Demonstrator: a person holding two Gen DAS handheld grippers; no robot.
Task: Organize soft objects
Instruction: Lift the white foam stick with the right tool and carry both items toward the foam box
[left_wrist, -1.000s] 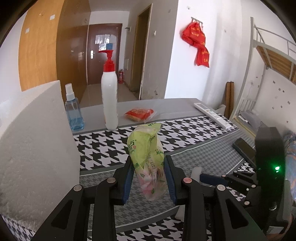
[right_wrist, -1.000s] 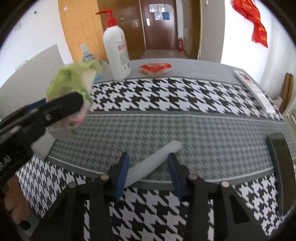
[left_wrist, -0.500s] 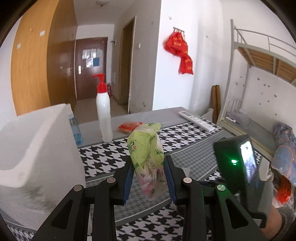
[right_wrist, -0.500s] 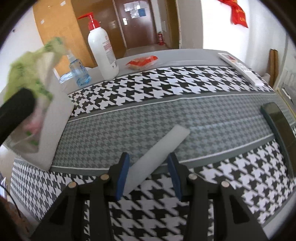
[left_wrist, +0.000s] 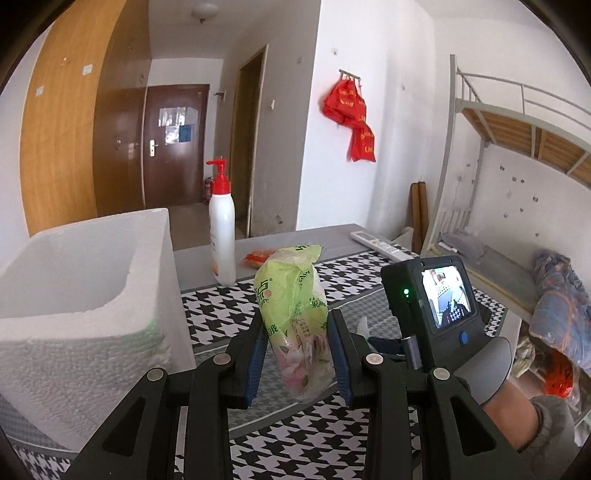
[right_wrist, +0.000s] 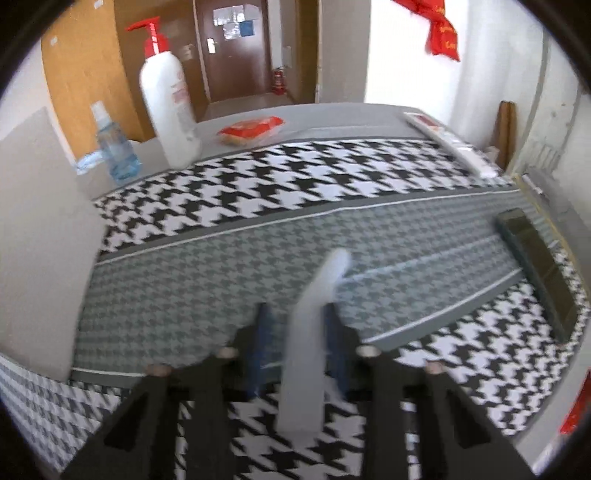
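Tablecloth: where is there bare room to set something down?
The grey band between the foam box and the dark phone is bare. The far edge is crowded: spray bottle, pump bottle, red packet, remote.

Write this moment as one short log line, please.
left claw: holds green packet | right claw: just closed around white foam strip | foam box: beside left claw
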